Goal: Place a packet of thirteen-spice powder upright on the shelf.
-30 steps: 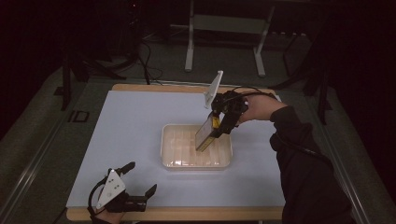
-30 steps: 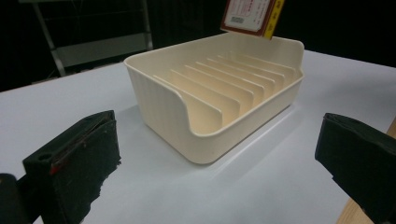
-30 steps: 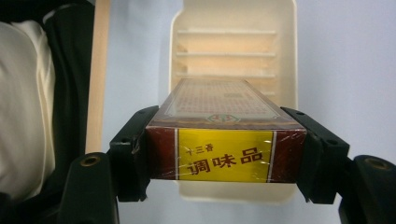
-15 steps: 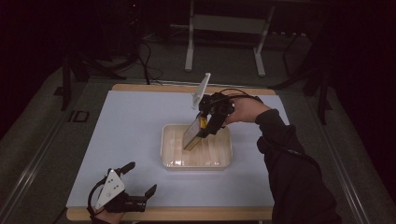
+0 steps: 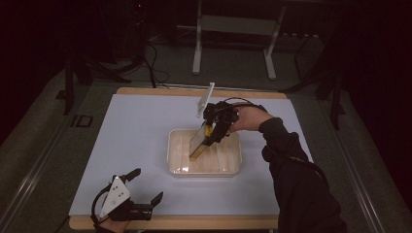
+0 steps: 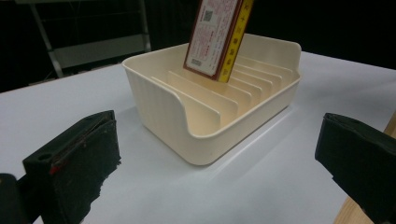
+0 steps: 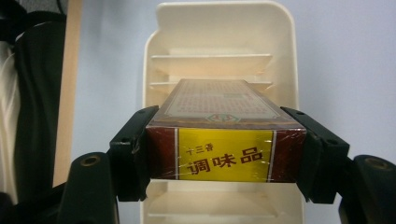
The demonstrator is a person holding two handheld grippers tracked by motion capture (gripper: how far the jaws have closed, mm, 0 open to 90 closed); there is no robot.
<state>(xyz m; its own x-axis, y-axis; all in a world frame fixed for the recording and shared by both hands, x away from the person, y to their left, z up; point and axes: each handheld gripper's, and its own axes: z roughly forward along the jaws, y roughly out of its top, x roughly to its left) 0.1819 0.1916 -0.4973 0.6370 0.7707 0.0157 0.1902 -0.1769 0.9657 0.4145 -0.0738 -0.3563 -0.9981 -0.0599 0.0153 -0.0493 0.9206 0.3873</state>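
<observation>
A big white tabletop (image 5: 136, 145) has a cream tray (image 5: 177, 162) with thin walls inside, sitting near the middle. A flat red and yellow box (image 5: 199, 141) stands tilted in the tray, its low end down between the thin walls. The right gripper (image 5: 214, 133) has its jaws closed tight on the top end of the box. The left gripper (image 5: 145, 191) rests near the front edge of the tabletop, well apart from the tray, with its jaws wide open and holding nothing.
</observation>
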